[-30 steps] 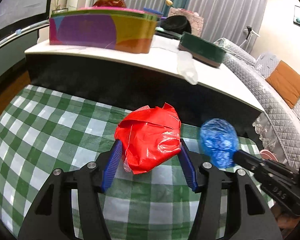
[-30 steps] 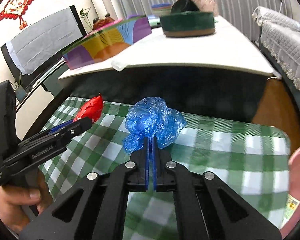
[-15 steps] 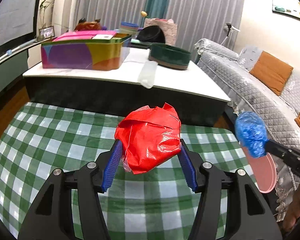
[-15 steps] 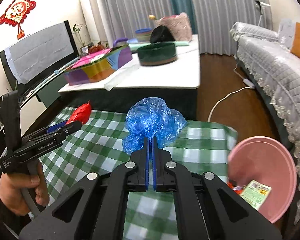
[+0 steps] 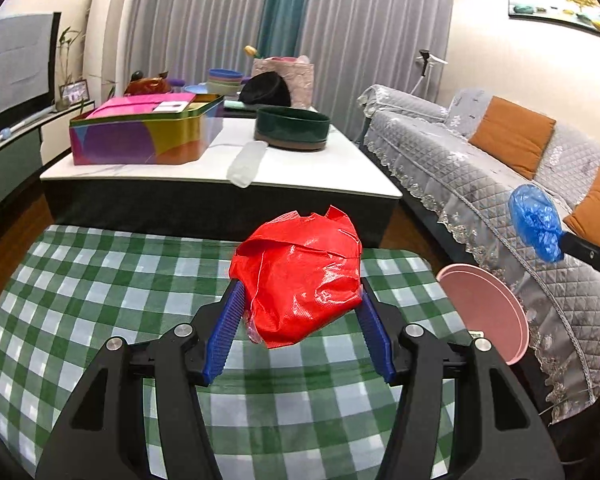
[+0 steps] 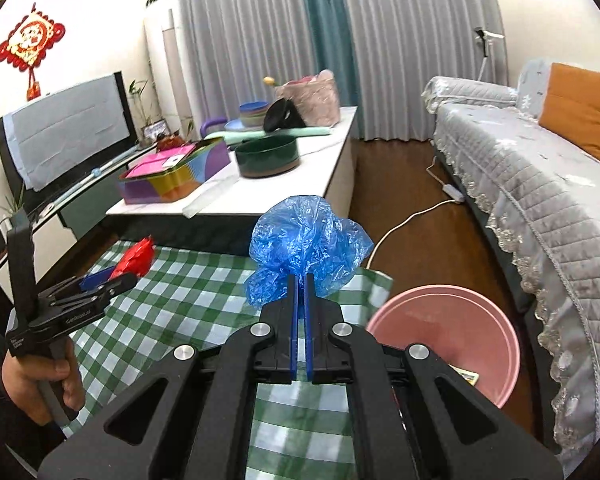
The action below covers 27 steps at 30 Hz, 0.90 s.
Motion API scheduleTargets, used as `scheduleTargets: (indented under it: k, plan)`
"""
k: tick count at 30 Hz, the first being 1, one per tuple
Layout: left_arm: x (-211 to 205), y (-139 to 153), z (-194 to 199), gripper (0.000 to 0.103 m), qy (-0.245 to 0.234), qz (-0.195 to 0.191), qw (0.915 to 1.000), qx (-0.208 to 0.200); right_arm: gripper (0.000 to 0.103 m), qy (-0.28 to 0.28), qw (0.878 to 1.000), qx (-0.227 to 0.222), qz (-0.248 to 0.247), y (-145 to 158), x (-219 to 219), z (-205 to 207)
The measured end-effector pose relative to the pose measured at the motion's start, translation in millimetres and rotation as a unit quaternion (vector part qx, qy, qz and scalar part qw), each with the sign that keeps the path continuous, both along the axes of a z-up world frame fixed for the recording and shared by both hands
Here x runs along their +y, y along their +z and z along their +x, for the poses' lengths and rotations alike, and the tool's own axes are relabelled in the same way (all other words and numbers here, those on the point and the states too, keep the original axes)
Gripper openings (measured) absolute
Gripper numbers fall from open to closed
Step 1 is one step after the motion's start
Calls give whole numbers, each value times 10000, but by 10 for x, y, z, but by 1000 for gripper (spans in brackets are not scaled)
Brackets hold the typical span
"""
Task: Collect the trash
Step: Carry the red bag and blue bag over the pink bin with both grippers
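My left gripper is shut on a crumpled red plastic wrapper and holds it above the green checked tablecloth. My right gripper is shut on a crumpled blue plastic bag, held in the air near the cloth's right edge. The blue bag also shows in the left wrist view, above and right of a pink bin. The pink bin stands on the floor right of the table, with a packet inside. The red wrapper shows at the left in the right wrist view.
A white coffee table stands behind, carrying a colourful tin, a dark green bowl and a clear bottle. A grey sofa with orange cushions runs along the right. A white cable lies on the wood floor.
Both grippers have risen and pulled back from the table, still holding their trash. The right gripper has swung right, so the pink bin has come into view beneath it.
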<state>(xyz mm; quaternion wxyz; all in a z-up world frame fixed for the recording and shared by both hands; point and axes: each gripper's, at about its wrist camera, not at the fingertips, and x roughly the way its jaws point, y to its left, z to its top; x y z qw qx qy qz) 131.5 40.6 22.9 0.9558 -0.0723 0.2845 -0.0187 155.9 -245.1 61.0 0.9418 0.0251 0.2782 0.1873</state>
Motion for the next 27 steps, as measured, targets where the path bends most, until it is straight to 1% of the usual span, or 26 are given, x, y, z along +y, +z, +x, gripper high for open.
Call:
scheduleTargets:
  k: [7, 10, 13, 19, 27]
  plan:
    - [-209, -31, -90, 55, -174, 125, 9998, -31, 3, -427, 9991, -64, -23, -149, -283, -36]
    - [-295, -49, -72, 55, -237, 159, 9996, -34, 3, -602, 9981, -143, -54, -151, -396, -34]
    - [-355, -59, -44, 55, -304, 208, 9993, -54, 3, -796, 9964, -199, -211, -149, -479, -29]
    - [-501, -71, -14, 56, -479, 218, 9985, -116, 3, -966, 9944, -282, -317, -141, -600, -22]
    - [-696, -100, 34, 55, -705, 260, 9971, -112, 3, -1296, 9911, -202, -244, -154, -785, 44]
